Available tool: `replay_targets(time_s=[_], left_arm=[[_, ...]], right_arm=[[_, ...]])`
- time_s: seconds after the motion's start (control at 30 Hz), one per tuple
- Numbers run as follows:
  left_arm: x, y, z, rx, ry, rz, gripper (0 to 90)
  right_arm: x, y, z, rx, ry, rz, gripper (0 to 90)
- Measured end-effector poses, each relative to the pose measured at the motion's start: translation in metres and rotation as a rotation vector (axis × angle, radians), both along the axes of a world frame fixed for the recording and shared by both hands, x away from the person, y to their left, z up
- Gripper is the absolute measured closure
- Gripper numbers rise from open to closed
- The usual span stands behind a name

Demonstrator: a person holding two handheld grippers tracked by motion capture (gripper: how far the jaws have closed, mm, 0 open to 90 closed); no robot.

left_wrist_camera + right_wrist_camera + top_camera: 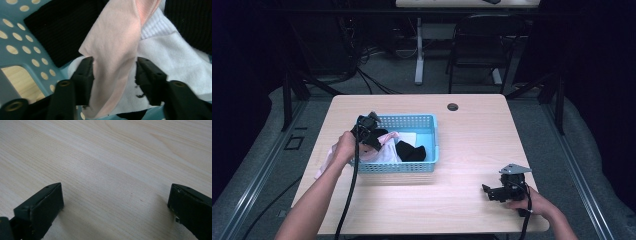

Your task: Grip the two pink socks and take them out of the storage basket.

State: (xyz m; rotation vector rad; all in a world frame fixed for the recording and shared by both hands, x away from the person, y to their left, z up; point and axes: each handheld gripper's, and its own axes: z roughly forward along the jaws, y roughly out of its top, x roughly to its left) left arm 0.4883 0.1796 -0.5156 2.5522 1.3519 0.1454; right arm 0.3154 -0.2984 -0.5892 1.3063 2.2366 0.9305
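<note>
- My left gripper (pixel 113 72) is down in the blue basket (pixel 432 131), at its left end.
- Its fingers (pixel 83 75) stand part open around a pink cloth (pixel 117 42): the left pad touches the cloth's edge, the right pad is just clear of it. No squeeze on it that I can see.
- The pink cloth lies on a white cloth (pixel 175 60), with black cloths (pixel 60 27) beside it, all in the basket.
- In the high view some pink fabric (pixel 324 165) hangs over the basket's left wall onto the surface (pixel 472 150).
- My right gripper (pixel 115 205) rests on the surface, near the front right, well apart from the basket.
- Its fingers (pixel 45 205) are wide apart, with bare wood between them.
</note>
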Motion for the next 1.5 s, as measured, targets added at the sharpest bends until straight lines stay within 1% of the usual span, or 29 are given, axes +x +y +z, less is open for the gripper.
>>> replay_targets(time_s=[0.03,0.17,0.2,0.23,0.33,0.43,0.53,0.57,0.6,0.67,0.7,0.73,0.77,0.8,0.83,0.87,0.9,0.97,1.03,1.1,1.13,1.23,1.27,1.3,1.37,1.4,1.43,1.47,1.5], left_arm=[[0.000,-0.001,-0.002,0.016,0.001,-0.001,56.8],[0.001,-0.003,-0.005,0.036,0.005,0.001,68.8],[0.001,-0.003,-0.005,0.036,0.005,0.001,72.0],[0.001,-0.004,-0.005,0.036,0.005,-0.001,72.0],[0.000,-0.004,-0.005,0.036,-0.005,-0.008,80.9],[-0.001,-0.003,0.001,0.028,-0.014,-0.023,86.0],[-0.002,-0.002,0.006,0.021,-0.019,-0.028,86.3],[-0.004,0.000,0.012,0.008,-0.029,-0.026,86.4],[-0.004,0.000,0.012,0.008,-0.029,-0.026,86.4],[-0.005,0.002,0.019,-0.003,-0.037,-0.034,86.4],[-0.007,0.004,0.027,-0.004,-0.056,-0.037,86.4],[-0.007,0.004,0.027,-0.004,-0.056,-0.037,86.4],[-0.009,0.006,0.034,-0.017,-0.064,-0.038,86.4],[-0.009,0.006,0.034,-0.017,-0.064,-0.038,86.4],[-0.011,0.009,0.041,-0.023,-0.083,-0.041,86.4],[-0.011,0.009,0.041,-0.023,-0.083,-0.041,86.4],[-0.012,0.011,0.048,-0.043,-0.096,-0.035,86.4],[-0.013,0.012,0.051,-0.040,-0.097,-0.038,86.4],[-0.014,0.014,0.057,-0.048,-0.108,-0.035,86.4],[-0.017,0.015,0.067,-0.048,-0.128,-0.041,86.4],[-0.017,0.015,0.067,-0.048,-0.128,-0.041,86.4],[-0.020,0.015,0.078,-0.051,-0.149,-0.050,86.4],[-0.020,0.015,0.078,-0.051,-0.149,-0.050,86.4],[-0.022,0.015,0.083,-0.058,-0.162,-0.056,86.4],[-0.023,0.015,0.089,-0.058,-0.172,-0.059,86.4],[-0.023,0.015,0.089,-0.058,-0.172,-0.059,86.4],[-0.024,0.015,0.094,-0.060,-0.179,-0.062,86.4],[-0.024,0.015,0.094,-0.060,-0.179,-0.062,86.4],[-0.025,0.015,0.099,-0.060,-0.186,-0.066,86.4]], right_arm=[[0.000,0.000,0.000,0.000,0.000,0.000,0.0],[0.000,0.000,0.000,0.000,0.000,0.000,0.0],[0.000,0.000,0.000,0.000,0.000,0.000,0.0],[0.000,0.000,0.000,0.001,0.000,0.000,0.0],[0.000,0.000,0.000,0.001,0.000,0.000,0.0],[0.000,0.000,0.000,0.001,-0.001,-0.002,0.0],[0.000,0.000,0.000,0.001,0.000,0.000,0.0],[0.000,0.000,0.000,0.001,0.000,0.000,0.0],[0.000,0.000,0.000,0.001,0.000,0.000,0.0],[0.000,0.000,0.000,0.000,0.000,0.000,0.0],[0.000,0.000,0.000,0.000,0.000,0.000,0.0],[0.000,0.000,0.000,0.000,0.000,0.000,0.0],[0.000,0.000,0.000,0.000,0.000,0.000,0.0],[0.000,0.000,0.000,0.000,0.000,0.000,0.0],[0.000,0.000,0.000,-0.001,-0.001,-0.002,0.0],[0.000,0.000,0.000,-0.001,-0.001,-0.002,0.0],[0.000,0.000,0.000,-0.001,0.000,0.000,0.0],[0.000,0.000,0.000,0.002,-0.002,-0.005,0.0],[0.000,0.000,0.000,0.002,-0.003,-0.005,0.0],[-0.001,0.000,0.000,0.001,-0.003,-0.006,0.0],[-0.001,0.000,0.000,0.001,-0.003,-0.006,0.0],[-0.001,0.000,0.000,-0.003,-0.003,-0.005,0.0],[-0.001,0.000,0.000,-0.003,-0.003,-0.005,0.0],[-0.001,0.000,0.000,-0.003,-0.003,-0.005,0.0],[-0.001,0.000,0.000,0.001,-0.003,-0.004,0.0],[-0.001,0.000,0.000,0.001,-0.003,-0.004,0.0],[-0.001,0.000,0.000,0.002,-0.004,-0.004,0.0],[-0.001,0.000,0.000,0.002,-0.004,-0.004,0.0],[-0.001,0.000,0.000,0.001,-0.003,-0.004,0.0]])
